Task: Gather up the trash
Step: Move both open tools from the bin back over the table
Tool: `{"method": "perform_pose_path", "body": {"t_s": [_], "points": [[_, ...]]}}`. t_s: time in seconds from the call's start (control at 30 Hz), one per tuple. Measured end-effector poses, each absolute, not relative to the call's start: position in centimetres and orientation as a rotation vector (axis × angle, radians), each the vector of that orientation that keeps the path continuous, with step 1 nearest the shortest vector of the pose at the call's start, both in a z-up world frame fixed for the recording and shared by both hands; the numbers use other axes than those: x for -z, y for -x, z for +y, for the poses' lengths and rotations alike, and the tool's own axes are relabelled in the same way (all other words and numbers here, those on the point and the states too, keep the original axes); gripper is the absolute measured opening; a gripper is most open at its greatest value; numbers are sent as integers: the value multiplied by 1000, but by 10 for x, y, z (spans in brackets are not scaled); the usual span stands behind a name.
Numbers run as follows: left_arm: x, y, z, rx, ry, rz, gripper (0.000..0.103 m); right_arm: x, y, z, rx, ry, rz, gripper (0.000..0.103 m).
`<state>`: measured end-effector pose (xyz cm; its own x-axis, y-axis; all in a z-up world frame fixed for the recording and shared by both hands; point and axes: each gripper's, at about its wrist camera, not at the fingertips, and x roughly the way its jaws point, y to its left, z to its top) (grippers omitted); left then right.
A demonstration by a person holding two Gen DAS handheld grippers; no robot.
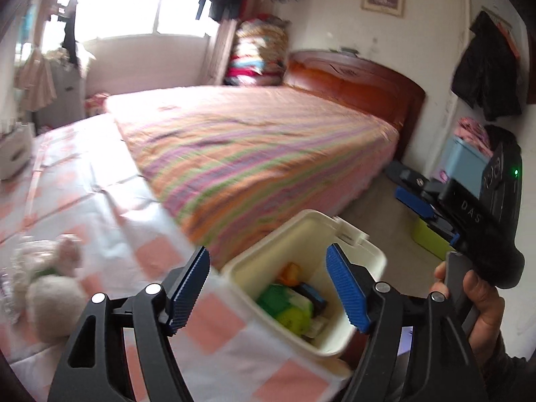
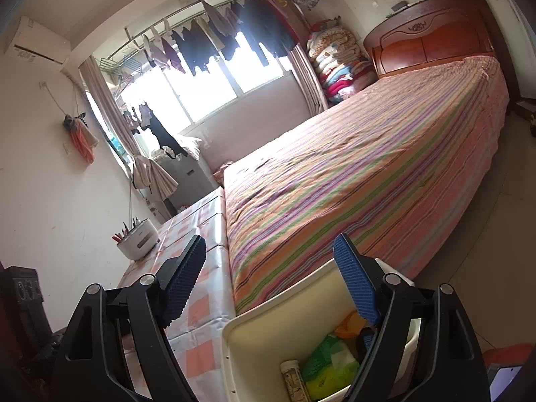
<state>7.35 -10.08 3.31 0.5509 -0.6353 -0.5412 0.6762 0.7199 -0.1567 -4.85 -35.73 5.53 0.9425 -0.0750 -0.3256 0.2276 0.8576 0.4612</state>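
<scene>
While both tongs gape empty over bin, "DAS" shows on right handle.

Both tools look alike: the left gripper has black angular arms with cut-out slots, round silver pivot screws and blue ribbed pads. At the right edge of the left wrist view, the right gripper shows a black body lettered "DAS", a green light, and a hand in a dark sleeve.

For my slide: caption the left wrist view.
Open left gripper above cream plastic bin holding colourful trash.
</scene>
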Motion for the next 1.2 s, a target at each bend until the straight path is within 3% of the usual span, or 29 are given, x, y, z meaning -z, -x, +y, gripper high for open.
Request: {"method": "perform_pose_path", "body": {"t_s": [0.17, 0.4, 0.9, 1.07, 1.2], "points": [[-41, -82, -26, 614, 13, 514, 78, -58, 35, -331, 117, -484, 320, 78], [-32, -120, 52, 448, 101, 548, 78, -57, 5, -272, 34, -424, 381, 79], [-16, -136, 157, 233, 173, 593, 78, -40, -43, -155, -224, -316, 549, 80], [-15, -135, 180, 191, 206, 599, 78, -31, -53, -97, -355, -181, 628, 88], [-10, -138, 197, 163, 243, 625, 78, -19, -65, -64, -454, -56, 696, 88]]}}
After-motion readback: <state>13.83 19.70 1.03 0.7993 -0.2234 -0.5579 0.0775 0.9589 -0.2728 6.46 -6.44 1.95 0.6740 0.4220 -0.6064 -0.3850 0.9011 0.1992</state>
